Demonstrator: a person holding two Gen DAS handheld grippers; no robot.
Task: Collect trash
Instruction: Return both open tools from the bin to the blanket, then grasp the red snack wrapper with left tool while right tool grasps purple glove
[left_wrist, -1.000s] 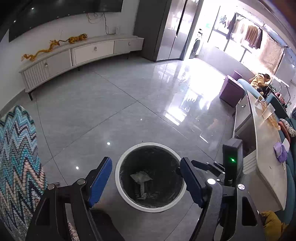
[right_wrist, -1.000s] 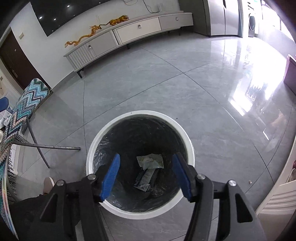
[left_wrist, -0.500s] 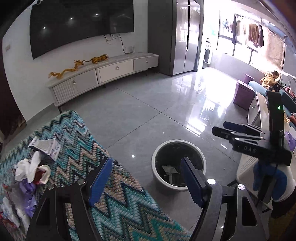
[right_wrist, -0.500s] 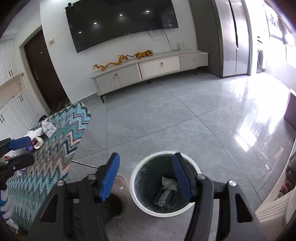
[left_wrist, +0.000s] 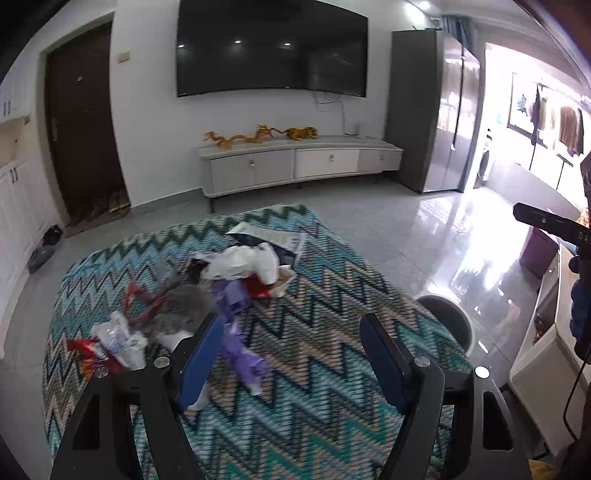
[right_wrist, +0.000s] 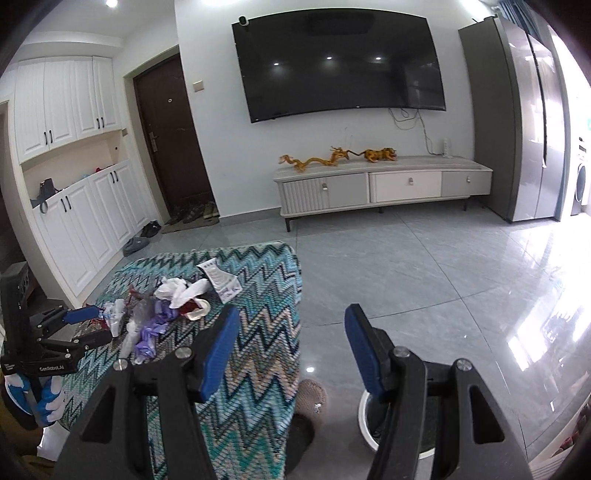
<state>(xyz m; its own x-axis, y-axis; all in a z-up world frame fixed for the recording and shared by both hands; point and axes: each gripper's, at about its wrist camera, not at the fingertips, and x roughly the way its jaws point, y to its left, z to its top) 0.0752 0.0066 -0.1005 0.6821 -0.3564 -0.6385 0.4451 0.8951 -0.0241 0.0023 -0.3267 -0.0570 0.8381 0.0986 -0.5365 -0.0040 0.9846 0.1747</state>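
Note:
A pile of trash lies on a table under a zigzag cloth (left_wrist: 314, 406): crumpled white tissue (left_wrist: 240, 262), a purple glove-like scrap (left_wrist: 242, 343), red wrappers (left_wrist: 86, 354) and a printed leaflet (left_wrist: 275, 236). My left gripper (left_wrist: 291, 354) hangs open above the cloth just right of the purple scrap, with nothing between its blue pads. The right gripper (right_wrist: 291, 350) is open and empty over the table's right edge, with the trash pile (right_wrist: 173, 299) to its far left. The white-rimmed bin (right_wrist: 364, 424) stands on the floor beneath its right finger. In the left wrist view the bin (left_wrist: 448, 317) peeks out beyond the table edge.
In the right wrist view the left gripper (right_wrist: 88, 326) shows at the left edge near the pile. A slippered foot (right_wrist: 310, 397) stands between table and bin. A low TV cabinet (right_wrist: 380, 184) lines the far wall. White furniture (left_wrist: 535, 362) stands to the right.
Both cameras have risen and swung away from the bin toward the table. The trash pile has come into full view and the bin has slid to the lower right. Both grippers remain open.

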